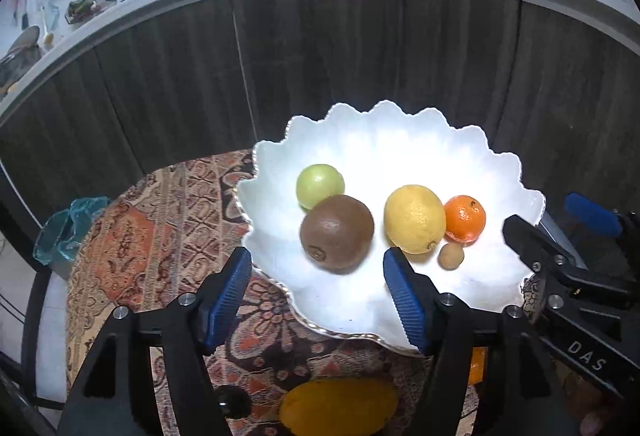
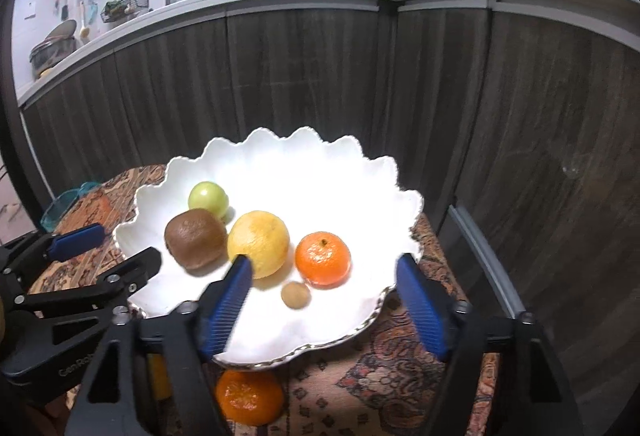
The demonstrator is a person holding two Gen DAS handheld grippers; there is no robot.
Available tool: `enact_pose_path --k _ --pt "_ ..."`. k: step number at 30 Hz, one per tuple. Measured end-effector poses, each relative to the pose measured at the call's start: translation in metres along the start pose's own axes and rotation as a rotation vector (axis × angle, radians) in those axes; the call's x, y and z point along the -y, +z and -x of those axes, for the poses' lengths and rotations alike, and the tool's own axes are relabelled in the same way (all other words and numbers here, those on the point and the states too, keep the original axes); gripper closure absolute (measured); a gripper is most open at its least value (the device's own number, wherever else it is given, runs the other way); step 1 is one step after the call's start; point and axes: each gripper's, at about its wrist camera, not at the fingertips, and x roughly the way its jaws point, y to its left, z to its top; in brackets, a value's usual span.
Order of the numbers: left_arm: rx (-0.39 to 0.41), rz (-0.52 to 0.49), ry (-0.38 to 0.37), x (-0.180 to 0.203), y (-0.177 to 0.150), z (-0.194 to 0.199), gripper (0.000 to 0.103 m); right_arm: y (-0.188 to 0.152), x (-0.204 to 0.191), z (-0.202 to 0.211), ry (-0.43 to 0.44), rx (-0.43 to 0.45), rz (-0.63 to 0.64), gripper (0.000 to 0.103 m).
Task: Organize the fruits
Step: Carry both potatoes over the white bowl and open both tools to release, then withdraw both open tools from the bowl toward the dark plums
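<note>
- Left gripper (image 1: 318,300): jaws spread, nothing between the pads. The kiwi (image 1: 337,233) lies just ahead of the fingertips, inside the white scalloped bowl (image 1: 400,139), apart from both pads.
- Right gripper (image 2: 324,300): jaws spread and empty. The tangerine (image 2: 323,258) and a small brown fruit (image 2: 295,294) sit ahead of it in the same bowl.
- Bowl contents: green apple (image 1: 319,185) touching the kiwi at the rear; lemon (image 1: 414,218) touching the tangerine.
- Fruit outside the bowl: a second tangerine (image 2: 249,398) rests on the patterned tablecloth (image 2: 360,388) below the near rim. A yellow fruit (image 1: 338,406) lies there too; it is blurred, possibly a mango.
- Judged step: both deposits appear complete; the next action is to collect the fruit on the cloth.
- Procedure: lift each gripper clear of the bowl rim before drawing back, to avoid tipping the bowl.
- Approach round fruit from above, centred between the pads, and close gently to prevent rolling.
- Place new fruit in the open far area of the bowl.
</note>
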Motion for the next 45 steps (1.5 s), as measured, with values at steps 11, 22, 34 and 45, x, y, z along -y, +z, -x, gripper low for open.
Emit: enact_pose_path --k 11,22,34,45 --pt "0.051 -0.010 0.048 -0.010 -0.004 0.037 0.019 0.003 -0.005 0.028 -0.019 0.043 0.001 0.019" --pt "0.073 0.011 0.076 -0.032 -0.022 0.074 0.017 -0.003 -0.023 0.058 -0.001 0.060 0.021 0.019" --pt "0.061 0.048 0.106 -0.062 -0.050 0.093 0.017 -0.018 -0.057 0.072 0.032 0.034 0.047 0.019" --pt "0.035 0.081 0.135 -0.080 -0.080 0.099 0.013 -0.042 -0.085 0.073 0.072 -0.015 0.079 0.019"
